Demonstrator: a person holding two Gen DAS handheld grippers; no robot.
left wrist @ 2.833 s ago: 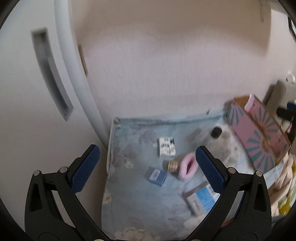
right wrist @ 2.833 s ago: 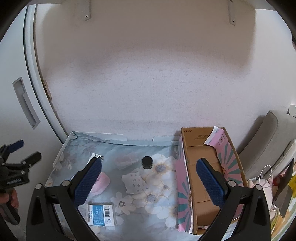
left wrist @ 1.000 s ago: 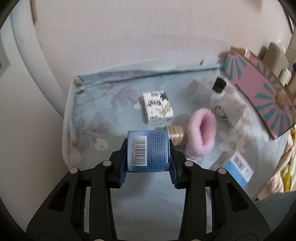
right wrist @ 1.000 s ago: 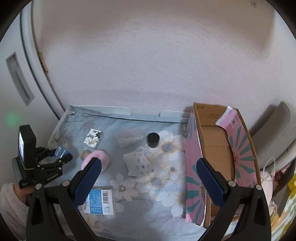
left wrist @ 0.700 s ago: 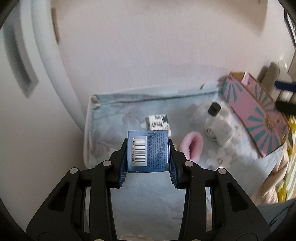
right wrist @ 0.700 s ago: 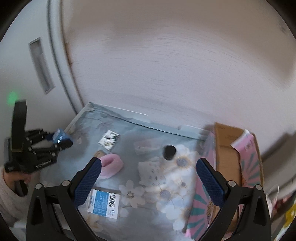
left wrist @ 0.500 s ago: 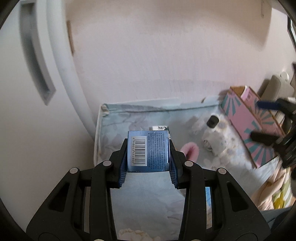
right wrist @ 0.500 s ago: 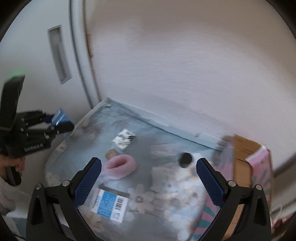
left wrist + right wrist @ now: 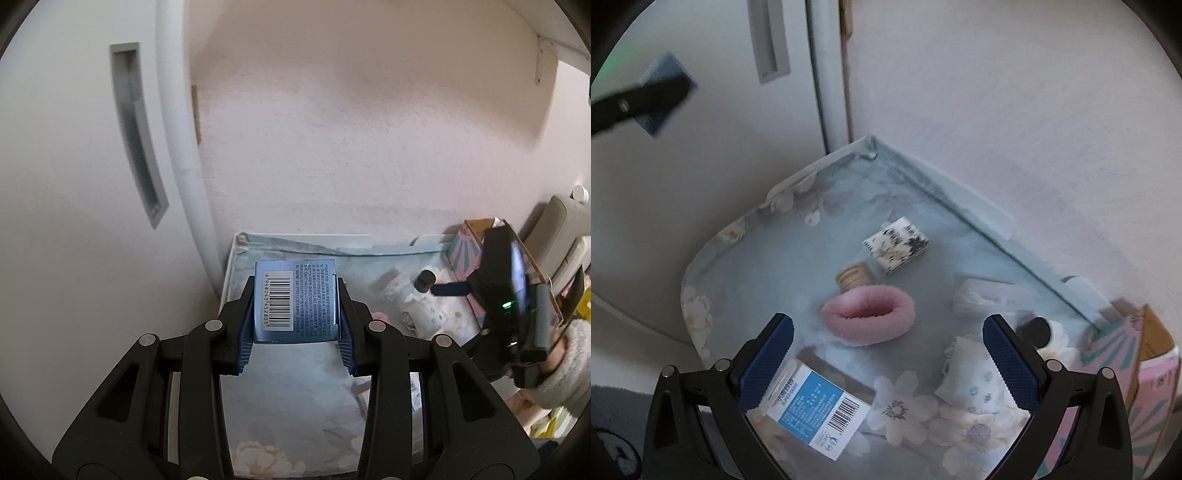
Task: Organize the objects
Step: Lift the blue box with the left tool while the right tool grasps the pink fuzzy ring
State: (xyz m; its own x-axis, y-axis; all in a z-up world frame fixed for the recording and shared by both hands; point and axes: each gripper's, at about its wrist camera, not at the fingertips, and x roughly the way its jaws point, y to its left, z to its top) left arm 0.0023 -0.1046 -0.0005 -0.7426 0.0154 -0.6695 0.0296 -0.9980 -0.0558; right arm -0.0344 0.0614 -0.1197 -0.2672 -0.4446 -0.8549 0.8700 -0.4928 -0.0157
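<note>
My left gripper (image 9: 295,325) is shut on a small blue box (image 9: 295,300) with a barcode, held high above the floral blue tabletop (image 9: 295,391). The same blue box (image 9: 666,98) shows blurred at the upper left of the right wrist view. My right gripper (image 9: 886,354) is open and hangs over the table with nothing between its fingers. Just beyond it lies a pink fluffy ring (image 9: 868,315). A small tan jar (image 9: 852,276) and a white patterned box (image 9: 895,244) lie farther back. A white and blue carton (image 9: 816,408) lies by the left finger.
A pink and teal cardboard box (image 9: 1137,373) stands open at the table's right end. A black-capped bottle (image 9: 1036,332) and white wrapped packets (image 9: 975,376) lie near it. A white door with a recessed handle (image 9: 136,133) and a pale wall border the table.
My left gripper has risen with the blue box, and the table looks smaller. My right gripper has swung left and down over the pink ring and the carton.
</note>
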